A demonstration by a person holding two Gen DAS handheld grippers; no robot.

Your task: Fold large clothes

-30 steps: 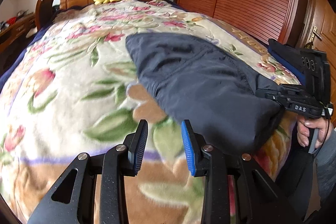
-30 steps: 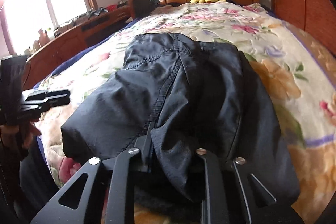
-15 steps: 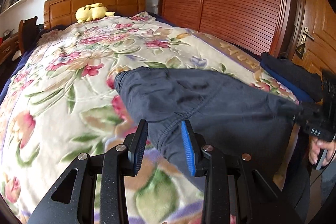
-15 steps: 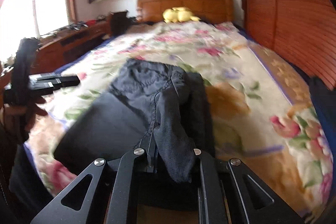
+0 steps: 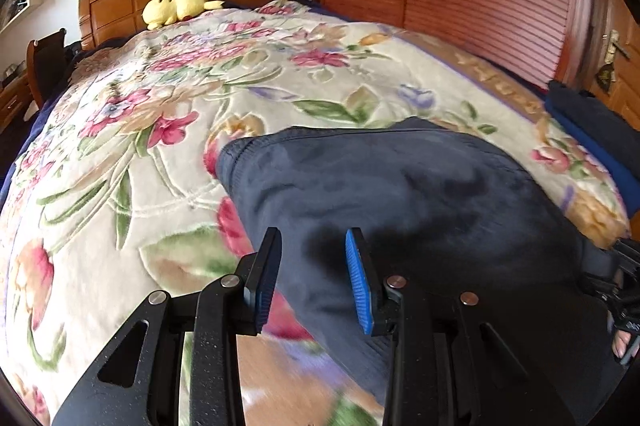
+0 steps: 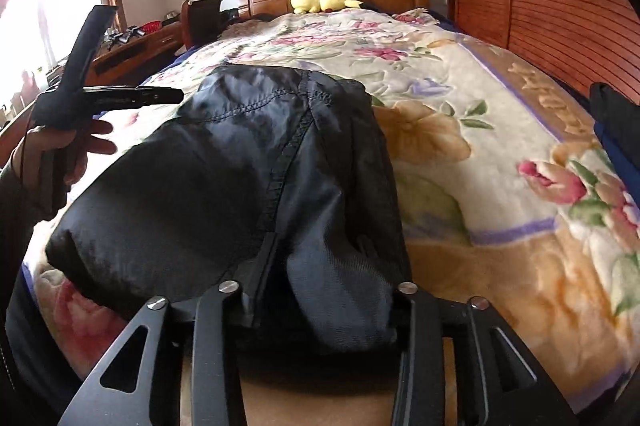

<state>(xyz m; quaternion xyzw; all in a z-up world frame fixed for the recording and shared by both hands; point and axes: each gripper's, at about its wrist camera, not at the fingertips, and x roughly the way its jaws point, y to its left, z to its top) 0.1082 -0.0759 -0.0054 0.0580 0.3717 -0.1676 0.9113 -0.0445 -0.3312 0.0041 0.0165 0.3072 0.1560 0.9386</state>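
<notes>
My right hand-held gripper (image 6: 320,290) is opening, a fold of the dark garment (image 6: 256,162) bunched loose between its jaws, so that hem could slump off the foot of the bed (image 6: 480,266) and undo the fold. My left hand-held gripper (image 5: 314,274) sits with jaws apart and nothing in them, just over the garment's near edge; clamping there might catch only one layer and drag the pile crooked. As for writing, gold lettering runs along the blanket border (image 5: 496,82), but I honestly can't read it.
</notes>
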